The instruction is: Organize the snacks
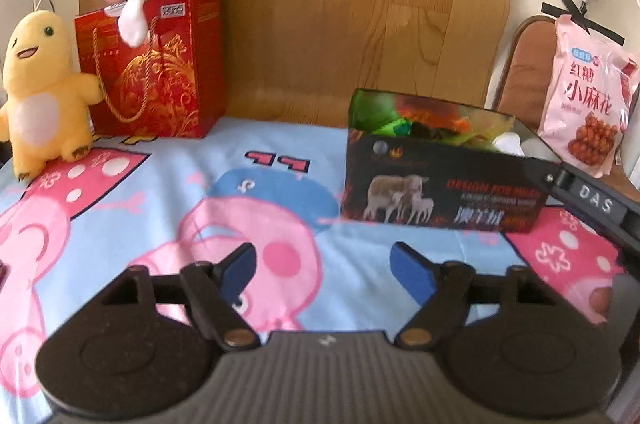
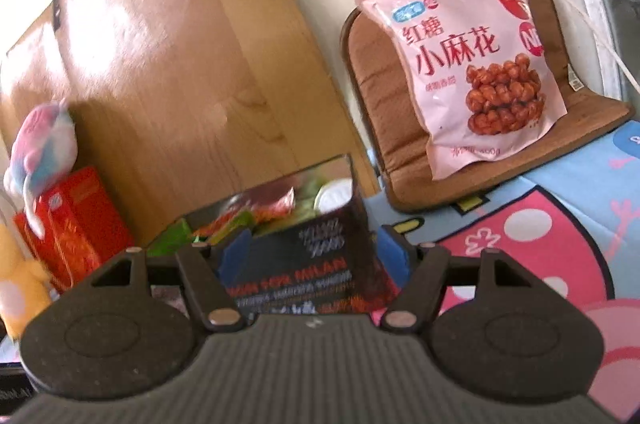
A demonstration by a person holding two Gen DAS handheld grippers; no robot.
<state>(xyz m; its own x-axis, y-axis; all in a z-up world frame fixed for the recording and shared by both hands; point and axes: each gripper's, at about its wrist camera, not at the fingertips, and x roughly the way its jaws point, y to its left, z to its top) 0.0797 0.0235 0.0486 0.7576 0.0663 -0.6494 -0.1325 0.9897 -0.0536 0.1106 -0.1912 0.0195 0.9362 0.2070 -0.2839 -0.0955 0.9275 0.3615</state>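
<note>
A cartoon bedsheet [image 1: 340, 159] covers the bed below a wooden headboard [image 1: 320, 3]. The snack box [image 1: 440, 183] sits there. Left tool [image 1: 323, 270] gapes empty; right tool [image 2: 314, 256] straddles the box's end, ungripped.

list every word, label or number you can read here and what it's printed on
"红糖 小麻花": on the pink snack bag leaning on the brown cushion.
"N": in a red circle at that bag's right edge, cut off.
"...FOR MILAN": on the dark box; the start is hidden behind a jaw.
"DAS": on the right gripper's finger, left wrist view.
The bag's small print, the box's finer lines and Chinese text, and the red gift bag label are too blurred to read.
</note>
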